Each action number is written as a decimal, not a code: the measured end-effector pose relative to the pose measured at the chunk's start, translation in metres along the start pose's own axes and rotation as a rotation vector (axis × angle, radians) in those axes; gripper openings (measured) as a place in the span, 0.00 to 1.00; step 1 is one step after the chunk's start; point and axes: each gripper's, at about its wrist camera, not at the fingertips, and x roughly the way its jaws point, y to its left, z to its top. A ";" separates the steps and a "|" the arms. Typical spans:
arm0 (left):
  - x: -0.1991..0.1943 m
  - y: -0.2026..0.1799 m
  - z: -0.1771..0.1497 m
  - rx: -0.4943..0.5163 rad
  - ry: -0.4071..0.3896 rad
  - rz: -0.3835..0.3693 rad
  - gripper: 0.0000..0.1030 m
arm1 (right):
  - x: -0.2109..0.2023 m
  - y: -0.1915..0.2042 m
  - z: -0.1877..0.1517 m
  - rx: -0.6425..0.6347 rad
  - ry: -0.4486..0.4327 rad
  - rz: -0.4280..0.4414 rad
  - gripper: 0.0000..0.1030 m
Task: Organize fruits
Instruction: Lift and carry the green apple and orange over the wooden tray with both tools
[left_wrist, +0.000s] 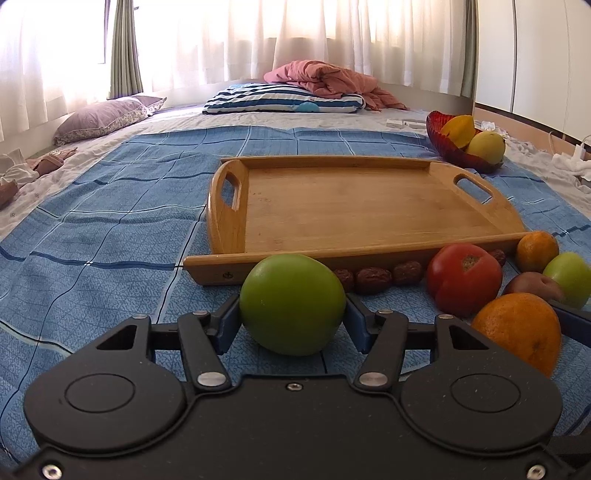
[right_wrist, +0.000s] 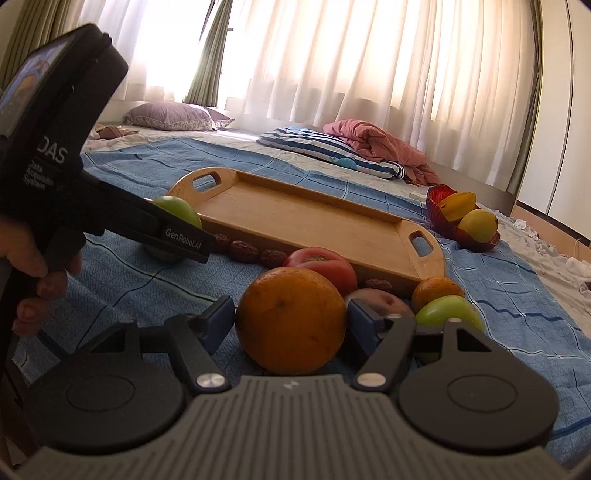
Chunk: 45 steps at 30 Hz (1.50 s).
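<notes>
Left gripper (left_wrist: 291, 321) has its pads touching both sides of the green apple (left_wrist: 291, 304) on the blue sheet (left_wrist: 110, 229); right gripper (right_wrist: 291, 321) straddles the orange (right_wrist: 291, 319), right pad seemingly not touching. Both fruits are round and smooth, so they could roll out on lifting. Tomato (right_wrist: 321, 266), dates (left_wrist: 373, 279) and the tray (left_wrist: 351, 206) rim sit right ahead. Tray's still bare.

In the right wrist view the left claw's arm hides most of a green apple (right_wrist: 176, 209) at centre left, the big orange (right_wrist: 291, 319) covers the tomato's (right_wrist: 325, 266) lower half, and the hand (right_wrist: 35, 273) is cut off at the left edge.
</notes>
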 end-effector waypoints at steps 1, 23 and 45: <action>-0.002 0.000 0.001 -0.003 -0.003 -0.003 0.55 | 0.002 0.003 -0.001 -0.019 -0.005 -0.010 0.78; 0.007 0.016 0.079 -0.076 -0.064 -0.114 0.55 | 0.014 -0.065 0.055 0.268 -0.113 0.112 0.65; 0.085 0.014 0.094 -0.109 0.066 -0.112 0.55 | 0.142 -0.109 0.073 0.400 0.126 0.223 0.66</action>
